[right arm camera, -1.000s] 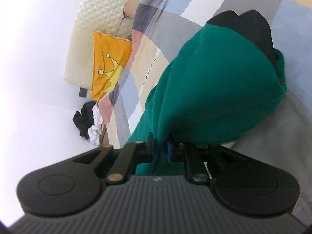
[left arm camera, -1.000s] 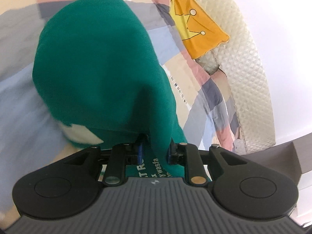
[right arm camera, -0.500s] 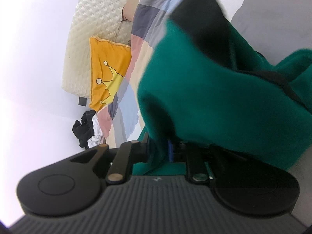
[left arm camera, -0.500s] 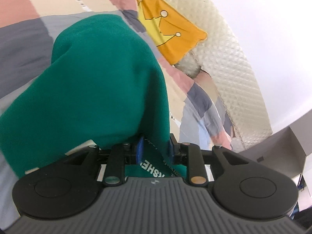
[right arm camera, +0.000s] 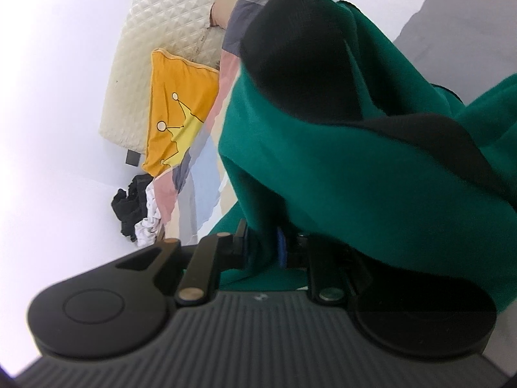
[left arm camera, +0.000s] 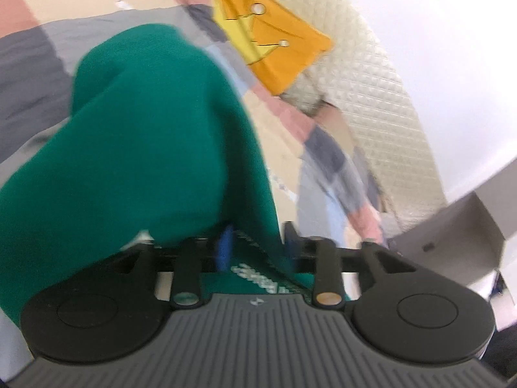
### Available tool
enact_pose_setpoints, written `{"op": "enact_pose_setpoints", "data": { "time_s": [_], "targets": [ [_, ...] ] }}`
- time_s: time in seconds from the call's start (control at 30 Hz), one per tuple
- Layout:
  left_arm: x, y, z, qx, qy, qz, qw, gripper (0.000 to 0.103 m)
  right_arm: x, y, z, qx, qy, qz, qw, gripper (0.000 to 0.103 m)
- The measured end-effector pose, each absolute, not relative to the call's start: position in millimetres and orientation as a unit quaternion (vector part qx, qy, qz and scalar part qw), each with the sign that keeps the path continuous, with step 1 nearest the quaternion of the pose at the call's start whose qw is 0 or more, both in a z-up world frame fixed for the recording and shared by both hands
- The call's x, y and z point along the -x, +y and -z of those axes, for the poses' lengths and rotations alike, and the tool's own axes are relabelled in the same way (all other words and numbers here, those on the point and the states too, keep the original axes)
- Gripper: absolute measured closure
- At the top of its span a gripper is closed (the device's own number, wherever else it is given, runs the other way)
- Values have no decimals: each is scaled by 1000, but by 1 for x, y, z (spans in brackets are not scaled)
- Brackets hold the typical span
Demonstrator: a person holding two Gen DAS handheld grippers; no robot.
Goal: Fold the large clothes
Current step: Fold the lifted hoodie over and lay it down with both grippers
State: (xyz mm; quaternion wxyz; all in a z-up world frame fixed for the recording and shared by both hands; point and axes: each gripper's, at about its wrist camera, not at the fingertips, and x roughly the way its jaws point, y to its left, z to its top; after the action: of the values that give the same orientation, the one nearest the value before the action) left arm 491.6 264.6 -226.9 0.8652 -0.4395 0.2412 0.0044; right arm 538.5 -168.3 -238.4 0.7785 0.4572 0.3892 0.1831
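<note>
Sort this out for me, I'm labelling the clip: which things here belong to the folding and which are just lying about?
Folding:
green top
left tongs, opening, cloth between
right tongs, opening, cloth between
patchwork bedcover

Lying about:
orange pillow
quilted headboard
black and white clothes
grey box

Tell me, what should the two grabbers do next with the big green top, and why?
Probably let go fully and draw back. The left gripper is opening, its pads apart around the green top; the right gripper is opening too, cloth between its pads, folded over the patchwork blanket.
</note>
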Motion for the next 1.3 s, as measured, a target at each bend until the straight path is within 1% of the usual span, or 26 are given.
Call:
{"op": "enact_pose_setpoints", "data": {
  "time_s": [0.03,0.07,0.1,0.17,0.23,0.37,0.47,0.53,0.6,0.63,0.83,1.03,1.13,1.3],
  "targets": [
    [-491,263,224,436,239,5,867,36,-538,-171,237,-460,390,-188,775,75],
    [-489,260,220,428,238,15,872,24,-536,-174,235,-462,390,-195,772,65],
    [-488,255,214,416,237,20,878,19,-534,-177,232,-463,387,-203,771,58],
    [-484,241,203,369,237,21,898,16,-527,-179,223,-462,377,-221,772,27],
    [-482,226,195,315,241,18,918,16,-521,-178,212,-444,367,-237,782,18],
    [-482,197,187,207,243,-13,948,15,-511,-167,189,-350,360,-267,823,18],
    [-486,184,189,131,247,-50,959,15,-501,-154,173,-226,333,-261,877,19],
    [-491,182,192,100,248,-75,961,15,-495,-150,169,-154,306,-241,908,20],
    [-497,187,198,84,253,-95,959,15,-498,-150,171,-116,299,-221,921,26],
    [-500,190,200,80,255,-104,958,15,-500,-151,172,-106,299,-216,924,29],
    [-517,209,214,57,259,-129,956,15,-514,-143,180,-43,267,-190,944,30],
    [-527,222,224,69,268,-134,952,15,-527,-138,194,-1,253,-154,955,30],
    [-535,230,230,79,285,-123,947,15,-536,-136,205,10,262,-148,954,30],
    [-543,241,243,97,313,-103,939,15,-556,-146,227,-22,302,-173,937,29]
  ]
}}
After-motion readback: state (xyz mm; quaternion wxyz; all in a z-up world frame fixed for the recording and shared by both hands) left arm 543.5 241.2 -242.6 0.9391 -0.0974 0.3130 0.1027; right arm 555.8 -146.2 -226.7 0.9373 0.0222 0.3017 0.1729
